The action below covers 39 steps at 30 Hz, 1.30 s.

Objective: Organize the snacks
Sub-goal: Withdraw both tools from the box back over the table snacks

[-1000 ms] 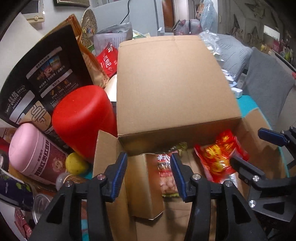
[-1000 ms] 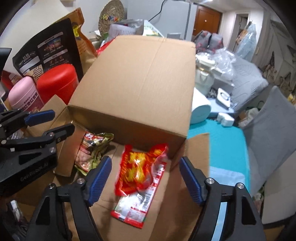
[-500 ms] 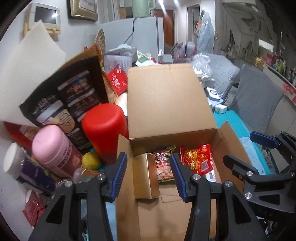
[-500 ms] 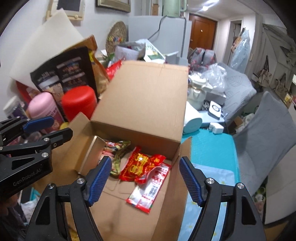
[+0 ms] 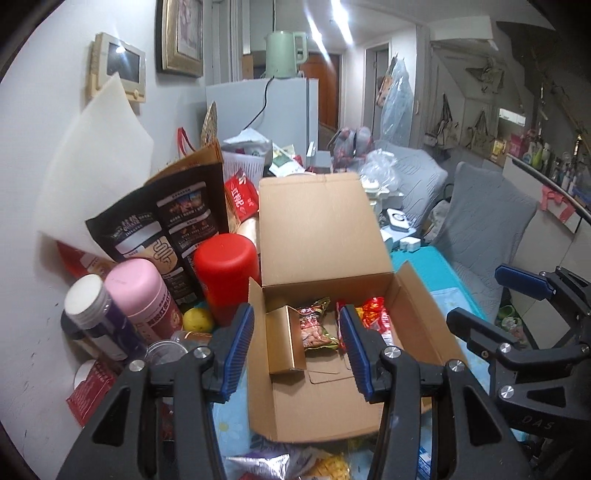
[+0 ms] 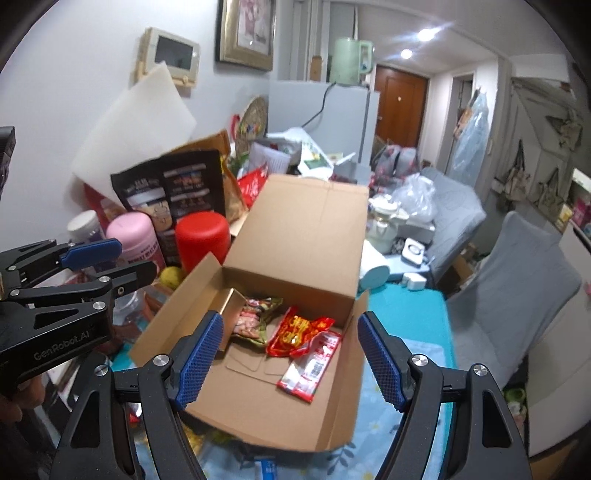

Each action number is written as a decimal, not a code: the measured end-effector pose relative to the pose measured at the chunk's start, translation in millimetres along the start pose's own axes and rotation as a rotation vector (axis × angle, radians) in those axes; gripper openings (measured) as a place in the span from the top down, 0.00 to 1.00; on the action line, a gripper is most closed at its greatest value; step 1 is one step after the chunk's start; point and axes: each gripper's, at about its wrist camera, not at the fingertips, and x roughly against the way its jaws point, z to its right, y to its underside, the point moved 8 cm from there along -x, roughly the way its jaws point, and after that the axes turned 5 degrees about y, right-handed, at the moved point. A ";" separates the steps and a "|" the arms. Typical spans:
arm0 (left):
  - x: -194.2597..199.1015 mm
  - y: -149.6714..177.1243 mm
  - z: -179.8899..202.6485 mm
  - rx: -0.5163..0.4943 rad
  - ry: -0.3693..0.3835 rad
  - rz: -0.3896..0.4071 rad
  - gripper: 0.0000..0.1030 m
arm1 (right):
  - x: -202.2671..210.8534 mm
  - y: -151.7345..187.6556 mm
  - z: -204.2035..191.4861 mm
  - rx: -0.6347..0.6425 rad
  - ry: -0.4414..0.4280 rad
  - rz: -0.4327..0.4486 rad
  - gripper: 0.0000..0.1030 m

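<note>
Hovering over the cardboard box (image 6: 295, 236), both tongs (image 5: 297, 349) (image 6: 290, 362) gape empty.

Pretty clearly somebody's lived-in home, a cramped living room. Straight ahead of the grippers stands a small white fridge (image 6: 332, 122) with a mint green kettle (image 6: 349, 61) on top, and behind it a brown front door (image 6: 400, 107). Up on the left wall hang a gold-framed picture (image 6: 245, 33) and an intercom panel (image 6: 168, 55). Off to the right are a sofa under a grey quilted cover (image 6: 517, 273) and tote bags hanging on the wall (image 6: 517, 181). The table with the teal flowery cloth (image 6: 406, 314) is heaped with household clutter.
</note>
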 end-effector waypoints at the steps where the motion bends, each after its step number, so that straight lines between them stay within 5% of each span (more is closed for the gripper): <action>1: 6.0 0.9 1.4 -0.001 0.005 0.007 0.53 | 7.1 0.5 -0.7 0.002 0.001 0.011 0.24; 8: 45.5 12.3 11.9 -0.016 0.019 0.042 0.51 | 52.6 12.3 -2.6 0.002 -0.007 0.058 0.17; 12: 72.6 20.3 16.7 -0.021 0.019 0.099 0.24 | 74.2 22.7 -2.3 -0.005 0.006 0.079 0.15; 26: 124.8 61.5 35.5 -0.059 0.062 0.141 0.23 | 125.1 68.4 -11.3 -0.014 -0.003 0.129 0.08; 39: 116.7 125.7 33.9 -0.036 0.145 0.055 0.23 | 112.3 125.0 -38.5 -0.004 -0.056 0.079 0.08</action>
